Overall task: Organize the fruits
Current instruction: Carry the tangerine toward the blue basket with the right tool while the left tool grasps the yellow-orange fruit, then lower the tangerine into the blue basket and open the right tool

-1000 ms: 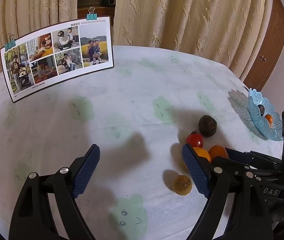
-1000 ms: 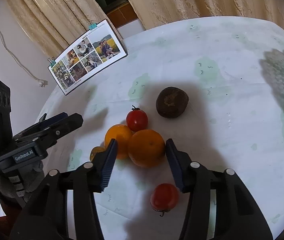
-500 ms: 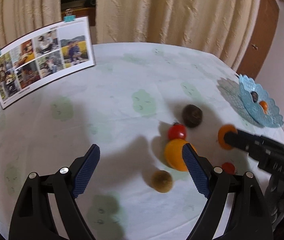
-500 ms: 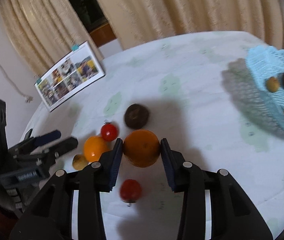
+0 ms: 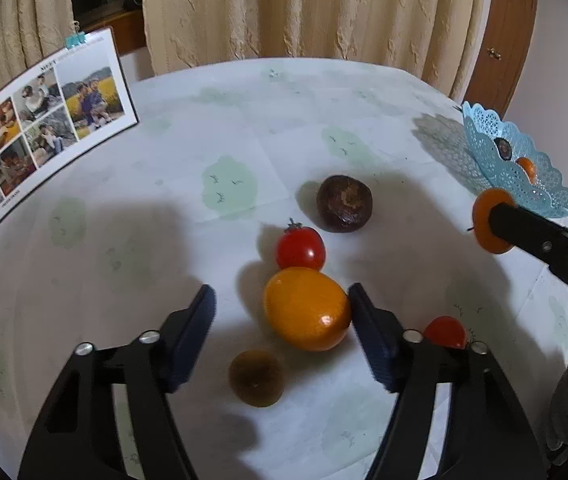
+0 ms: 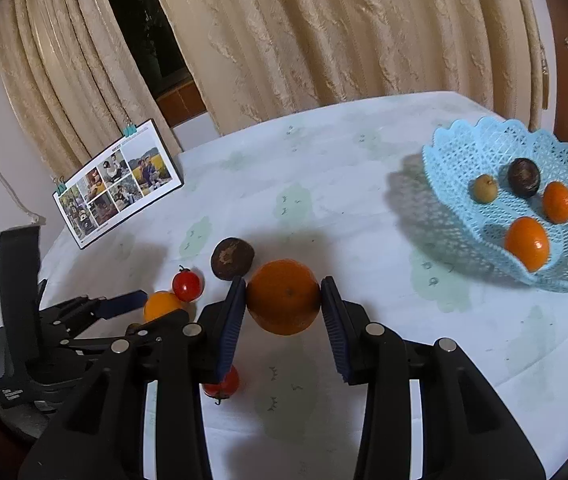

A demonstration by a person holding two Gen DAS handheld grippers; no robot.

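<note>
My right gripper (image 6: 282,296) is shut on a round orange (image 6: 284,296) and holds it above the cloth, left of the blue lace basket (image 6: 449,204). The basket holds several fruits. In the left wrist view, my left gripper (image 5: 280,292) straddles a yellow-orange citrus (image 5: 307,308) and its jaws are closing. The right pad touches the fruit; the left pad stands clear of it. Around it lie a cherry tomato (image 5: 299,248), a dark brown fruit (image 5: 343,203), a small brown fruit (image 5: 256,378) and a second tomato (image 5: 445,332).
A clipped photo board (image 5: 44,132) stands at the table's far left. Beige curtains hang behind the round table with its white patterned cloth (image 5: 244,120). The basket (image 5: 479,128) sits near the right edge, by a wooden door.
The right gripper closed on the orange and lifted it away from the pile toward the basket. The left gripper moved over to the yellow-orange citrus and its jaws narrowed.
</note>
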